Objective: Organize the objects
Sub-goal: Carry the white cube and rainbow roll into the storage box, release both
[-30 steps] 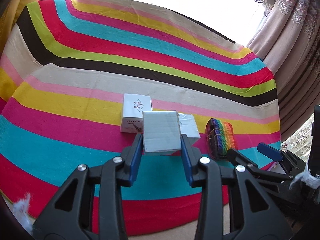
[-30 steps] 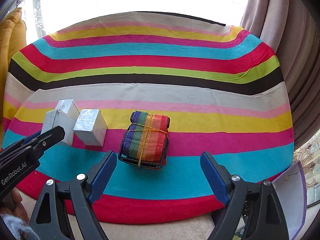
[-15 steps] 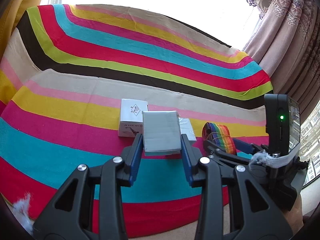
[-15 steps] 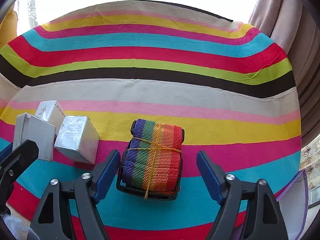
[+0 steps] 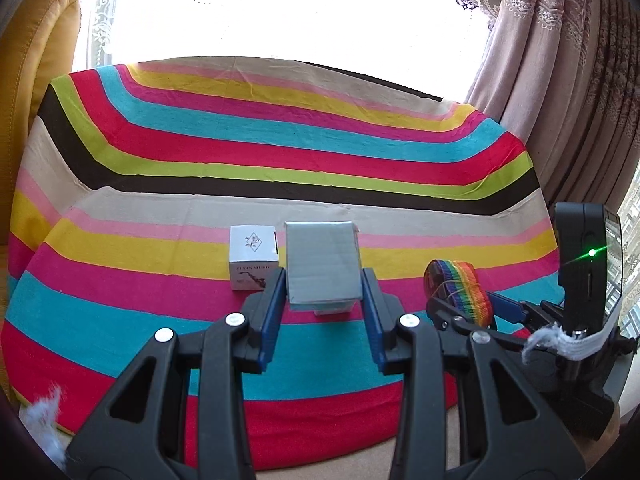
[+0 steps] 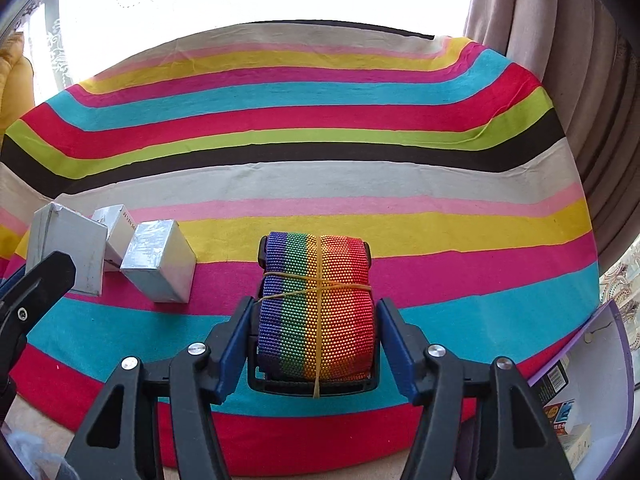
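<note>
My left gripper point(image 5: 323, 292) is shut on a grey taped box point(image 5: 322, 264) and holds it above the striped cloth point(image 5: 280, 152). A white printed box point(image 5: 253, 256) stands just left of it. A third grey box point(image 6: 158, 260) lies on the cloth; in the left wrist view it is mostly hidden behind the held box. My right gripper point(image 6: 316, 328) has its jaws around a rolled rainbow strap point(image 6: 316, 308) bound with a rubber band, the blue pads close to its sides. The strap also shows in the left wrist view point(image 5: 456, 292).
Curtains point(image 5: 560, 80) hang at the right and a yellow cushion point(image 5: 24, 100) stands at the left. A purple-edged container point(image 6: 592, 380) with small items sits at the lower right, off the cloth. The cloth's front edge runs just under both grippers.
My right gripper moved forward over the rainbow strap and narrowed around it. My left gripper raised the grey box and drew back a little.
</note>
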{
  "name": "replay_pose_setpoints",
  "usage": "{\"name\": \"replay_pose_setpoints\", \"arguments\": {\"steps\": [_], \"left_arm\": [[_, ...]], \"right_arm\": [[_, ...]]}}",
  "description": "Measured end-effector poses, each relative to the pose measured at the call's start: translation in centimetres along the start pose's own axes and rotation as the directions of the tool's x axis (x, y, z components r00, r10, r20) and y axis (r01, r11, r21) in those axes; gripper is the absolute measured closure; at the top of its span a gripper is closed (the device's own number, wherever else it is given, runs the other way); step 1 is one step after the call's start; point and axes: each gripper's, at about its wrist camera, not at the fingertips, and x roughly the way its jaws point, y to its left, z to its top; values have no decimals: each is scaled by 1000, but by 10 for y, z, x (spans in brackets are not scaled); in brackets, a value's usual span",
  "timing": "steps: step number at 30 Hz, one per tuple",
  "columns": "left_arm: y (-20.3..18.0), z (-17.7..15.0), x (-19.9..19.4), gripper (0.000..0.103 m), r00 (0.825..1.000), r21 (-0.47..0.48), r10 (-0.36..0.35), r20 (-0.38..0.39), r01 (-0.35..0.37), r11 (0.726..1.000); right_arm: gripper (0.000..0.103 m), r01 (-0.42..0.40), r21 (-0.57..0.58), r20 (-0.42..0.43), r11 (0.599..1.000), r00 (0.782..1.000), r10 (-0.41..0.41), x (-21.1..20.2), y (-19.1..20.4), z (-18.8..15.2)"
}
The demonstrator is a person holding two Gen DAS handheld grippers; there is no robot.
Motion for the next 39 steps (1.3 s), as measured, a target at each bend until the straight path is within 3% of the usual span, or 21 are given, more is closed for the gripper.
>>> {"name": "replay_pose_setpoints", "arguments": {"steps": [9,24,30,39], "left_arm": [[-34,-6,-24,62,1000,73,-18,16,17,997],[-104,-32,-42,62,987,152,-142,-73,152,977],[-143,-45,-46,62,973,196,-201,-116,220,955],[-199,-63,-49,62,936,249,-295,-192,337,908]], "right_arm": [[42,-31,74,44,997,999,27,-38,-29,-27],[42,-38,239,47,970,999,27,-83,-104,-73],[42,1,283,63,959,998,-19,-104,-146,-92],[42,84,373,39,924,994,-106,-119,-210,-123]]}}
